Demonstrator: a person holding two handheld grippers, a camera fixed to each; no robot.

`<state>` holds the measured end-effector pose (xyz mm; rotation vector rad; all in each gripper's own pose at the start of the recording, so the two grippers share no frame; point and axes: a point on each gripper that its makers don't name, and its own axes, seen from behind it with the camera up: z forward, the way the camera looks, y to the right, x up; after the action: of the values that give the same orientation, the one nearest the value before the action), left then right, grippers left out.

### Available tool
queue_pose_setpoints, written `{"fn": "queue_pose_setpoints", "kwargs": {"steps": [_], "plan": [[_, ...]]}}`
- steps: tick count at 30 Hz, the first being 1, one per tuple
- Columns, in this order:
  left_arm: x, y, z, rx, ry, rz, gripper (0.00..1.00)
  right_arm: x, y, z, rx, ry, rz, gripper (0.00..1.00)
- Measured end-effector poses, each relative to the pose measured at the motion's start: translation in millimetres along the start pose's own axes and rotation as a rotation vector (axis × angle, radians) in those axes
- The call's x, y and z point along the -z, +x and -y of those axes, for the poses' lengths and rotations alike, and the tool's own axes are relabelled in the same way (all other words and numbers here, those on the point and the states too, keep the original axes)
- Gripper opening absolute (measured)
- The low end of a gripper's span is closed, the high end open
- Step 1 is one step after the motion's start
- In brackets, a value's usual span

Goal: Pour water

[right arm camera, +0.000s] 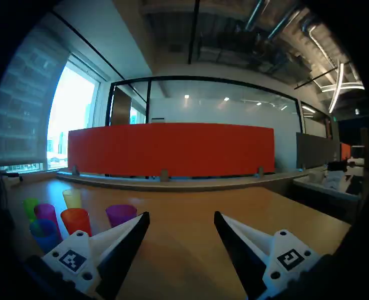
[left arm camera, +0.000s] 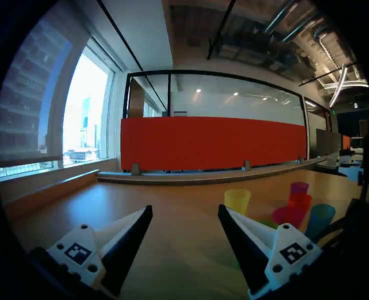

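Observation:
Several coloured plastic cups stand on a wooden table [left arm camera: 184, 250]. In the left gripper view a yellow cup [left arm camera: 237, 200] stands just beyond my left gripper's right finger, with a purple cup [left arm camera: 299, 188], a red cup [left arm camera: 300, 201], a pink cup [left arm camera: 288, 216] and a blue cup [left arm camera: 319, 218] further right. My left gripper [left arm camera: 185, 212] is open and holds nothing. In the right gripper view a purple cup [right arm camera: 120, 214], an orange cup [right arm camera: 76, 220], a yellow cup [right arm camera: 72, 198], a green cup [right arm camera: 30, 207] and a blue cup [right arm camera: 43, 233] cluster at the left. My right gripper [right arm camera: 181, 218] is open over bare table.
A red divider panel [left arm camera: 212, 142] runs along the table's far edge. Large windows [left arm camera: 84, 120] lie to the left. Another desk with objects [right arm camera: 329, 182] sits at the right.

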<state>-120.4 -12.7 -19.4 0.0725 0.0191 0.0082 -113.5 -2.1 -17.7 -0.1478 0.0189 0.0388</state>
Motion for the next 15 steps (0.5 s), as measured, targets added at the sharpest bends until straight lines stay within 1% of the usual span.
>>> {"fn": "queue_pose_setpoints", "kwargs": {"steps": [7, 15], "plan": [[1.2, -0.3, 3.4, 0.0, 0.027, 0.0, 0.98, -0.3, 0.0, -0.4, 0.0, 0.0, 0.0, 1.0], [2.5, 0.0, 3.6, -0.001, 0.031, 0.0, 0.97, -0.1, 0.0, -0.1, 0.001, 0.0, 0.0, 1.0]]}}
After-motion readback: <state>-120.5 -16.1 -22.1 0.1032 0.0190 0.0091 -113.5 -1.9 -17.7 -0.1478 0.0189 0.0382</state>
